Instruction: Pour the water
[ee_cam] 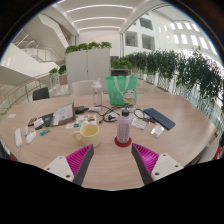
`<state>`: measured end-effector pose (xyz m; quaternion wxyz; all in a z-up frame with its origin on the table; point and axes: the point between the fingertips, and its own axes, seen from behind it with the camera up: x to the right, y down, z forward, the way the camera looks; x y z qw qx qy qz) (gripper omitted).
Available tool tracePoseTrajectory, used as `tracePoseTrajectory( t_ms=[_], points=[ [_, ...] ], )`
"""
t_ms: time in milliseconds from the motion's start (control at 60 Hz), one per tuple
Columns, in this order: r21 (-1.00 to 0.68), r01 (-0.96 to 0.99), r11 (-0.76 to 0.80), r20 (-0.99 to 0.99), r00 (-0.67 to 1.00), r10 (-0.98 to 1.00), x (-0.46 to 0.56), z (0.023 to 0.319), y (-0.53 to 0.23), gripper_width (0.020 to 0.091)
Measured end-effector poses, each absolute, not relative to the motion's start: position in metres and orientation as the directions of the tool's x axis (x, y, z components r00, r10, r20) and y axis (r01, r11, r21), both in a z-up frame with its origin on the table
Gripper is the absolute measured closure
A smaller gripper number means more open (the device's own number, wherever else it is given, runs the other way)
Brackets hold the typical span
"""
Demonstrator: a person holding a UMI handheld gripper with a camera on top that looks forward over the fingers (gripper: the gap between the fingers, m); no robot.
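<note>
The table (175,145) lay ahead of the gripper (112,158), whose fingers stood apart, holding nothing. Just beyond them stood the bottle (124,127) and, beside it, the cup (90,132); pouring apparently had not begun.

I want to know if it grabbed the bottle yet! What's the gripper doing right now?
Hand-held gripper: open, holding nothing; the bottle stands just ahead of its fingers.
</note>
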<state>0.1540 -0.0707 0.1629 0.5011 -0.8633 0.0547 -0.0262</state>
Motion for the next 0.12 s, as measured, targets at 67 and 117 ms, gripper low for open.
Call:
tracePoseTrajectory(
  t_ms=[67,117],
  points=[
    [-0.874,-0.078,-0.48,-0.018,0.992,-0.128,0.138,0.184,-0.094,0.0273],
    [-0.875,-0.065,-0.48,-0.002,0.991,-0.13,0.128,0.198,-0.11,0.0267]
  ],
)
